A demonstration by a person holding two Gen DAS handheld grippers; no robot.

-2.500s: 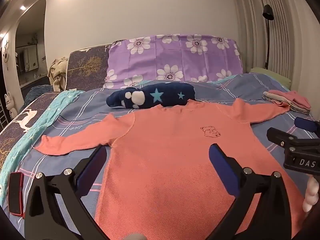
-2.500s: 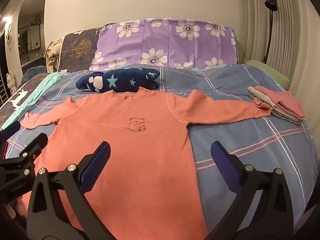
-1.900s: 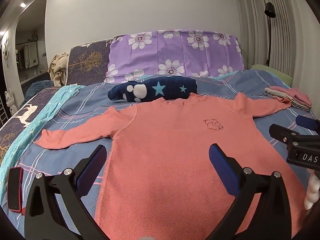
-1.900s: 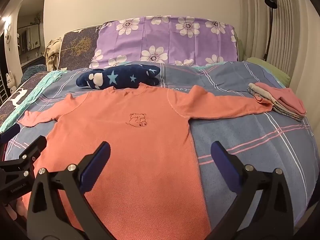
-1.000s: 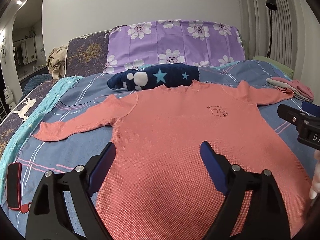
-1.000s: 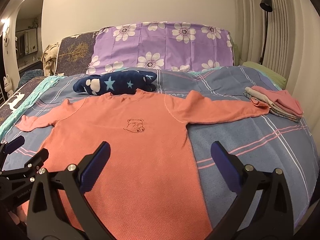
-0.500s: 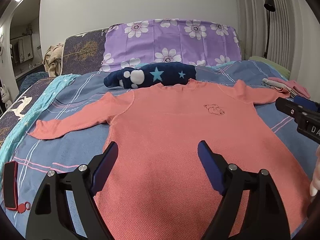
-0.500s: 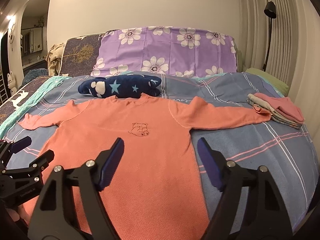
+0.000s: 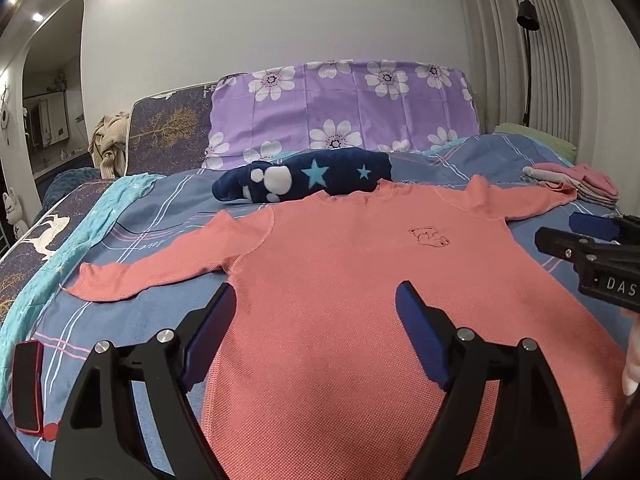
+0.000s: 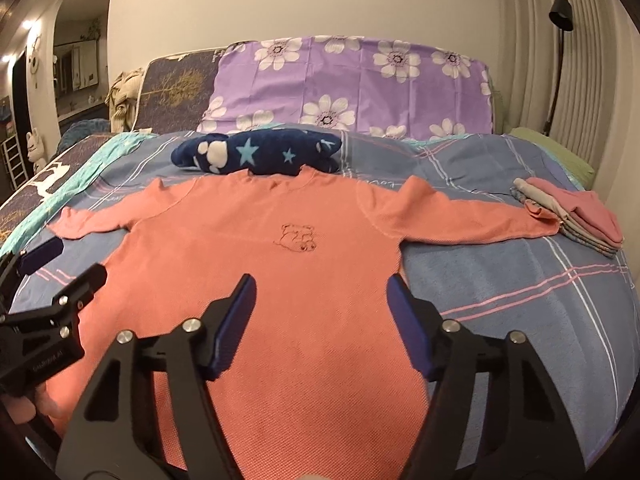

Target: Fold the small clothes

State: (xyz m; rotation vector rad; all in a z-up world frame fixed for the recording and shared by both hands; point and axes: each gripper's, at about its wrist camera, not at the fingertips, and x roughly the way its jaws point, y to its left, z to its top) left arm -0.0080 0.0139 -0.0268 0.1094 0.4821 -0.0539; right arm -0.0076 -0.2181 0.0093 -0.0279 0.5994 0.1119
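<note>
A small coral long-sleeved shirt (image 9: 360, 280) with a bear outline on the chest lies flat on the bed, front up, both sleeves spread out; it also shows in the right wrist view (image 10: 280, 272). My left gripper (image 9: 316, 304) is open and empty, held over the shirt's lower left part. My right gripper (image 10: 320, 292) is open and empty, held over the shirt's lower right part. Each gripper shows at the edge of the other's view: the right one (image 9: 592, 248) and the left one (image 10: 52, 276).
The bed has a blue plaid cover (image 10: 520, 300). A navy star-print plush (image 9: 308, 180) lies just beyond the collar. A stack of folded clothes (image 10: 576, 216) sits by the right sleeve end. A red phone (image 9: 28, 384) lies at the left. A purple flowered pillow (image 9: 344, 108) stands behind.
Both grippers have narrowed their jaws somewhat but stay open. The views have shifted slightly; the shirt has not moved.
</note>
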